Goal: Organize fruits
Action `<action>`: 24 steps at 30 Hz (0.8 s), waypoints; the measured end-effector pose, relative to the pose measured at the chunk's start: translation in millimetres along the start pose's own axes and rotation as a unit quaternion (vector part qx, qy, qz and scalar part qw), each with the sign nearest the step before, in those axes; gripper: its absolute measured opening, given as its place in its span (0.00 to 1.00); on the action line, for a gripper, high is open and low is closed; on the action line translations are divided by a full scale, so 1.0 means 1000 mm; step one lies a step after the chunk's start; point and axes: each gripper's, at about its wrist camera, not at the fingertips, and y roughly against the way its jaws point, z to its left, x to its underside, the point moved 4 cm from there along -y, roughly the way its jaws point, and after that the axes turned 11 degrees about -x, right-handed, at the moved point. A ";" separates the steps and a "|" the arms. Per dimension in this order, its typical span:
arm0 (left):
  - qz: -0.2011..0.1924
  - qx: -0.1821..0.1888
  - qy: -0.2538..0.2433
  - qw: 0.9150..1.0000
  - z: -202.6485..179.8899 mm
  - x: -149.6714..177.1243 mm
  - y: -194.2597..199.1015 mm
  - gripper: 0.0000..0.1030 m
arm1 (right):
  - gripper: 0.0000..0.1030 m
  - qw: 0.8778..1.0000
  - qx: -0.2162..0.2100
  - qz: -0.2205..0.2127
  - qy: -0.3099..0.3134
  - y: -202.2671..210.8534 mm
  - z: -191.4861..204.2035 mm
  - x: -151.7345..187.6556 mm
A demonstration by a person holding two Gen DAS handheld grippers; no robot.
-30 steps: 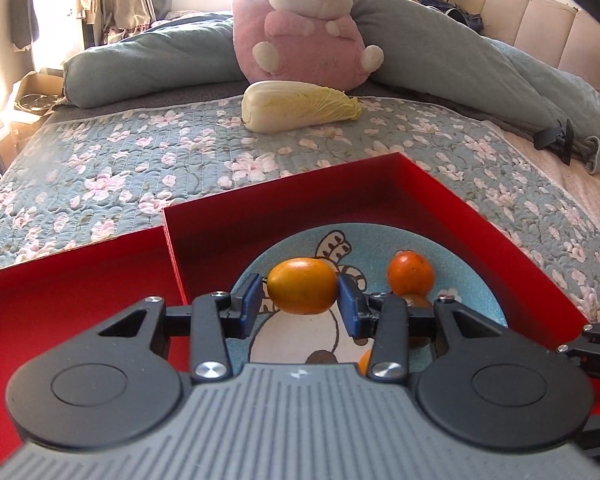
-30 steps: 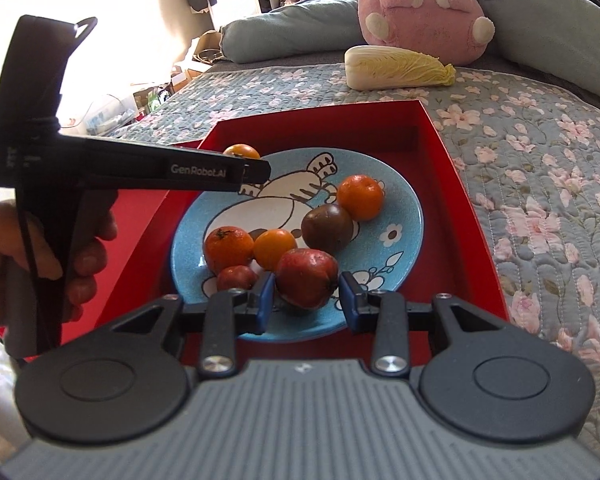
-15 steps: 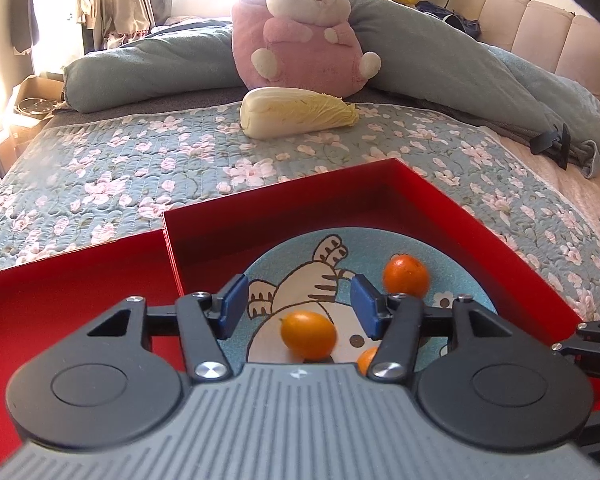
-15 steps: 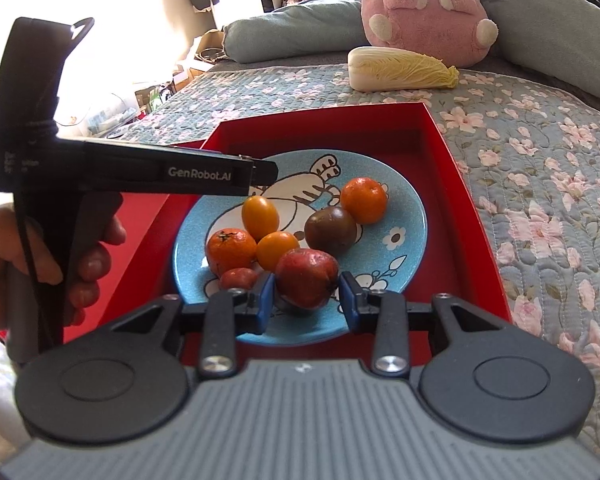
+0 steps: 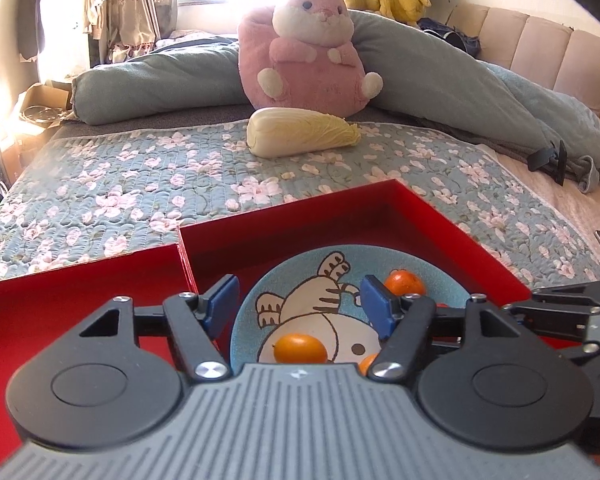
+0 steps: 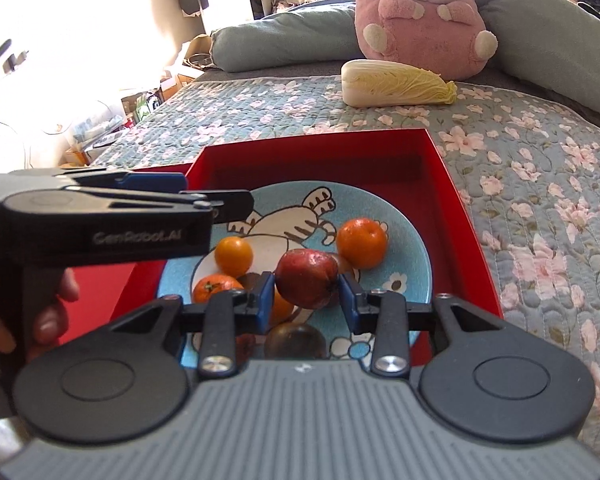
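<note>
— our right hand-held gripper (image 6: 307, 292) has its blue pads clamped on the dark red round fruit (image 6: 307, 278), which sits between the jaws above the light blue cartoon-cat plate (image 6: 414, 256). our left hand-held gripper (image 5: 298, 300) is spread wide with nothing in it, hovering over the same plate inside the red cardboard box (image 5: 452, 224).

— and the other fruit?

— on the plate we count a small yellow-orange oval fruit (image 5: 299, 347), a round orange mandarin (image 6: 361, 243), another orange mandarin with a green stem (image 6: 213, 287), and a dark brownish fruit (image 6: 296, 340) partly hidden under our right jaws.

— what could go wrong from here, in our judgement?

— the red fruit is round and smooth, held only by two narrow pads, so a quick swing could let it roll out and knock the loose ones about. we also think our two grippers are close together over the plate; crossing paths might bump them. and squeezing harder may bruise the fruit.
</note>
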 end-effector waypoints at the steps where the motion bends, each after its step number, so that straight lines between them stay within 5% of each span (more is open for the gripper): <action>1: -0.001 -0.002 0.004 1.000 0.001 -0.001 0.002 0.75 | 0.38 1.000 0.001 0.001 0.001 -0.003 0.001 -0.002; 16: -0.025 -0.018 0.024 0.999 0.008 -0.005 0.033 0.93 | 0.39 1.000 0.015 0.022 0.009 -0.025 0.007 -0.015; 24: -0.041 -0.027 0.072 0.996 0.024 -0.008 0.061 0.98 | 0.47 1.000 0.010 0.007 0.012 -0.016 0.015 -0.023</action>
